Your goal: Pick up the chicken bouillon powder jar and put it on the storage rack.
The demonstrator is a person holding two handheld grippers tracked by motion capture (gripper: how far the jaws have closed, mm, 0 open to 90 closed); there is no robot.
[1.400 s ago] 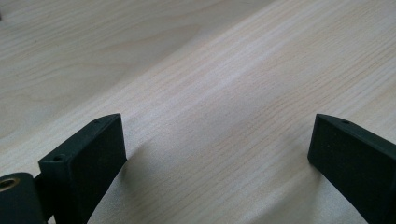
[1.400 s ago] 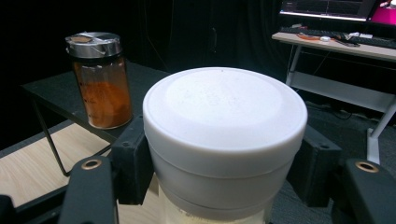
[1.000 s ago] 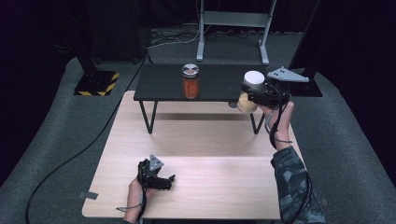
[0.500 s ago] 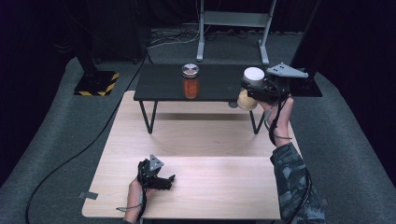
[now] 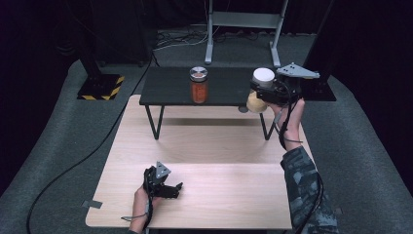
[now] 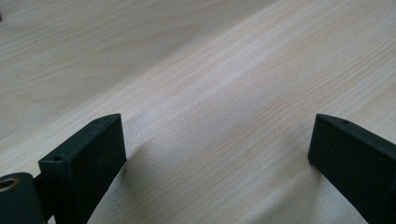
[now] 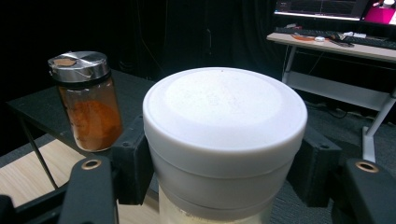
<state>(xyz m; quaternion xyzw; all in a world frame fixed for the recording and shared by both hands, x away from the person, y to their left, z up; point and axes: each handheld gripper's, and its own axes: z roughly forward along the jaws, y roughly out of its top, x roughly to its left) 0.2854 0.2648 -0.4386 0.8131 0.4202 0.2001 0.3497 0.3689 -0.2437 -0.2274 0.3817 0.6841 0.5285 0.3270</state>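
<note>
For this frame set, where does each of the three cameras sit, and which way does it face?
High view: above the person's side, facing forward and down on the wooden table; both forearms, left gripper and right gripper show.
Left gripper view: on that gripper, facing bare wood between its open jaws.
Right gripper view: on that gripper, facing the white-lidded jar it clamps.
Shared: the orange spice jar appears in the high and right gripper views.

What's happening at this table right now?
A person works with a handheld gripper in each hand. The right gripper has its jaws shut on a white-lidded jar, held up by the end of the small black table. A jar of orange powder stands there. The left gripper rests open on the wooden table.
</note>
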